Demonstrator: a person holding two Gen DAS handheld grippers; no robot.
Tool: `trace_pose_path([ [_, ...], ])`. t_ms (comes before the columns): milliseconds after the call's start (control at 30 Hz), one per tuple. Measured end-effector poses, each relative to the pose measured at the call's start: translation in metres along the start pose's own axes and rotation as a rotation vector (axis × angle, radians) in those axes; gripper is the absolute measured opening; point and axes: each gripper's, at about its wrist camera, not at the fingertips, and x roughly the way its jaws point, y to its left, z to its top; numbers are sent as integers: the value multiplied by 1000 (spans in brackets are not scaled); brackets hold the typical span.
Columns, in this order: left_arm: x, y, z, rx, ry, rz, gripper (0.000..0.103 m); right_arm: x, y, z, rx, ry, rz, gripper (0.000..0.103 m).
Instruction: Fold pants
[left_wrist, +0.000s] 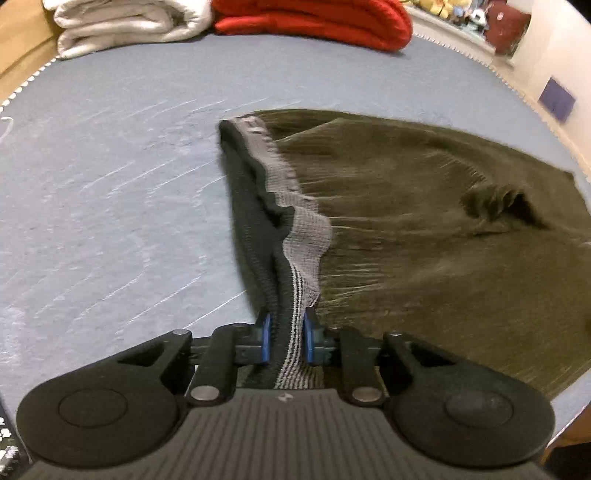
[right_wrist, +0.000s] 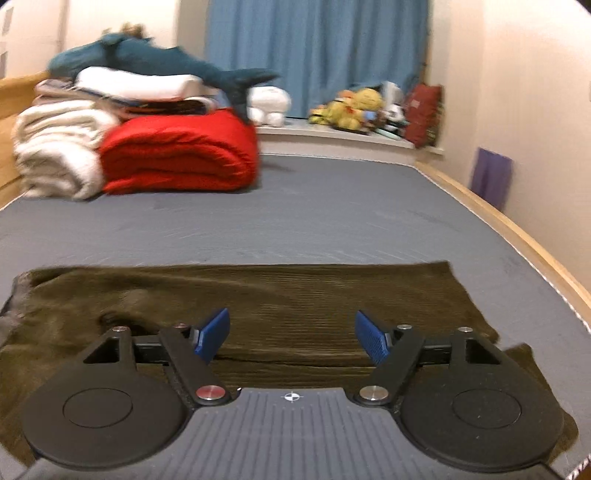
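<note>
Blur softens the olive corduroy pants (left_wrist: 424, 229); your left tool (left_wrist: 287, 338) pinches their grey waistband (left_wrist: 306, 236), your right tool (right_wrist: 291, 336) gapes wide above them.

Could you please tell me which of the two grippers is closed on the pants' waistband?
The left gripper: it pinches the grey-striped waistband. The right gripper stands open above the pants.

The grey-blue bed (right_wrist: 314, 206) carries olive pants (right_wrist: 295, 295) at six o'clock, and a red blanket (right_wrist: 177, 158) and white blanket (right_wrist: 55, 155) at ten.
</note>
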Motion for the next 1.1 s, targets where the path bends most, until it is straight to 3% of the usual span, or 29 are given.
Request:
trace_pose_path([
  [67, 15, -10, -7, 66, 63, 59, 21, 3, -19, 2, 71, 17, -25, 77],
  [100, 20, -18, -9, 111, 68, 94, 28, 6, -27, 1, 106, 29, -35, 77],
  [167, 16, -34, -8, 188, 35, 181, 42, 10, -40, -1, 160, 60, -50, 77],
  [233, 2, -42, -3, 194, -31, 235, 43, 16, -49, -5, 204, 94, -56, 77],
  [300, -20, -51, 0, 203, -148, 189, 47, 19, -51, -10, 223, 120, -51, 77],
  [367, -29, -61, -1, 219, -186, 70, 47, 20, -47, -13, 201, 126, -47, 77],
  [433, -16, -69, -6, 243, -97, -33, 48, 19, -41, -14, 157, 119, -48, 79],
  [500, 22, -77, -18, 294, 124, -42, 51, 18, -36, -15, 127, 109, -47, 80],
  [600, 10, -83, -10, 323, 17, -21, 53, 17, -34, -12, 130, 105, -41, 81],
  [700, -1, -72, 13, 216, -85, -51, 53, 13, -32, -9, 152, 100, -17, 82],
  [867, -3, -66, 67, 128, -207, -5, 42, 9, -24, -6, 142, 91, 11, 84],
  [933, 4, -64, 89, 114, -262, 2, 37, 12, -20, -5, 138, 96, 18, 84],
  [1100, 47, -53, 143, 148, -353, 68, 40, 18, -10, -5, 117, 112, 41, 85],
])
